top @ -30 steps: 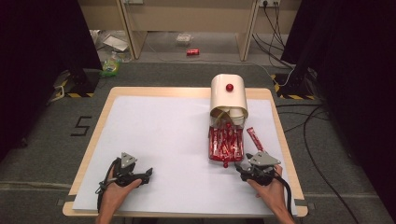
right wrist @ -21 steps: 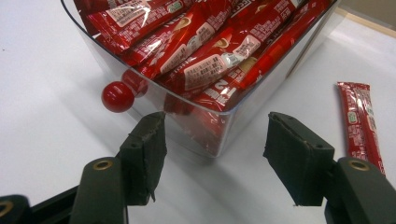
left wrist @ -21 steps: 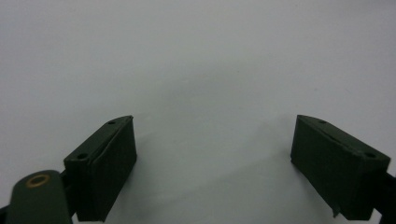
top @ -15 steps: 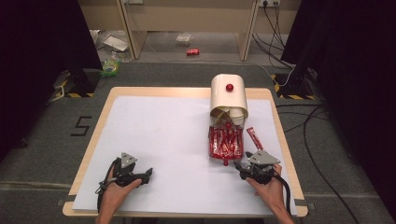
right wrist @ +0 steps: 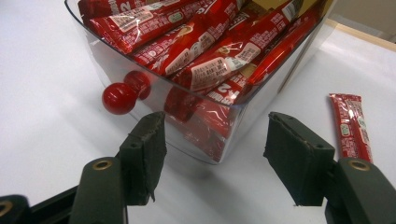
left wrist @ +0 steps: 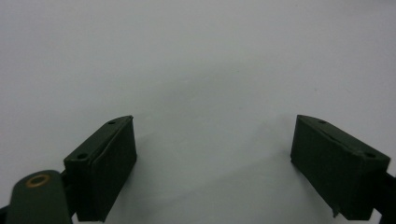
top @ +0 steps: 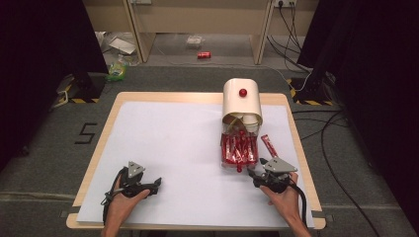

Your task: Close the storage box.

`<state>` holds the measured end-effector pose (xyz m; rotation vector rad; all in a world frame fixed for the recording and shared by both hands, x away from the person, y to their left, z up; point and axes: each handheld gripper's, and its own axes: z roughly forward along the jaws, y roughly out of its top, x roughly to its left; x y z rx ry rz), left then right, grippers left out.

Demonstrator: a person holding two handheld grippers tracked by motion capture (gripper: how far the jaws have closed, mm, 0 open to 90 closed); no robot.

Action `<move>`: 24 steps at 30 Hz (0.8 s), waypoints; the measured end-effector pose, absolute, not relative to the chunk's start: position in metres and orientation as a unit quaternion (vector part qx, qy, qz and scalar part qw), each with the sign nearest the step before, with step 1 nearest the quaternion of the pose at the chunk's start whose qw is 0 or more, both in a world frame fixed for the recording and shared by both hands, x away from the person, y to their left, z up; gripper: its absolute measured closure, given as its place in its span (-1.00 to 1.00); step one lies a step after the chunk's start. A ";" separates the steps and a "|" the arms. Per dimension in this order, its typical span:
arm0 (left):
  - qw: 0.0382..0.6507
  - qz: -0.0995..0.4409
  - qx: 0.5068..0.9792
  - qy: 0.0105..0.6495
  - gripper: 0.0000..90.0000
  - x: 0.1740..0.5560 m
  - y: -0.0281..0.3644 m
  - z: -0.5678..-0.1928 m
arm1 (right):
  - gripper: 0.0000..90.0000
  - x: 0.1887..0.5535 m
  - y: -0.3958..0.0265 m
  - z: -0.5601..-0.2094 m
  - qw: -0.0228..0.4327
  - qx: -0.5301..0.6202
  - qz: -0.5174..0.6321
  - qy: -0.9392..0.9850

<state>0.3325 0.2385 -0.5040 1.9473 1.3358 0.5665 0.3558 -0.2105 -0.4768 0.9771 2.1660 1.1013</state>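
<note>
While sitting at lower centre-right of the high view, clear plastic drawer (right wrist: pixel 205 116) of red sachets (right wrist: pixel 187 37) facing wide-open, empty right gripper (top: pixel 260 174); risking sliding away if nudged; left gripper (top: pixel 157 183) resting open, empty.

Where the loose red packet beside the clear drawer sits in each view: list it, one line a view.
High view: the packet lies on the white sheet, right of the drawer, just beyond the right gripper.
Right gripper view: the packet is at right, past the right-hand jaw.
Left gripper view: not in it.
Shared landmark: the drawer's red knob.
</note>
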 end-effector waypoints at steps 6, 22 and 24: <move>0.349 0.219 0.752 0.515 -0.70 0.333 0.238 -0.504 | -0.14 0.357 -0.210 -0.476 0.262 0.361 0.410 0.796; 0.349 0.219 0.752 0.515 -0.70 0.332 0.238 -0.504 | -0.14 0.364 -0.211 -0.477 0.263 0.370 0.413 0.790; 0.349 0.219 0.751 0.516 -0.70 0.333 0.238 -0.504 | -0.15 0.365 -0.210 -0.477 0.265 0.370 0.413 0.789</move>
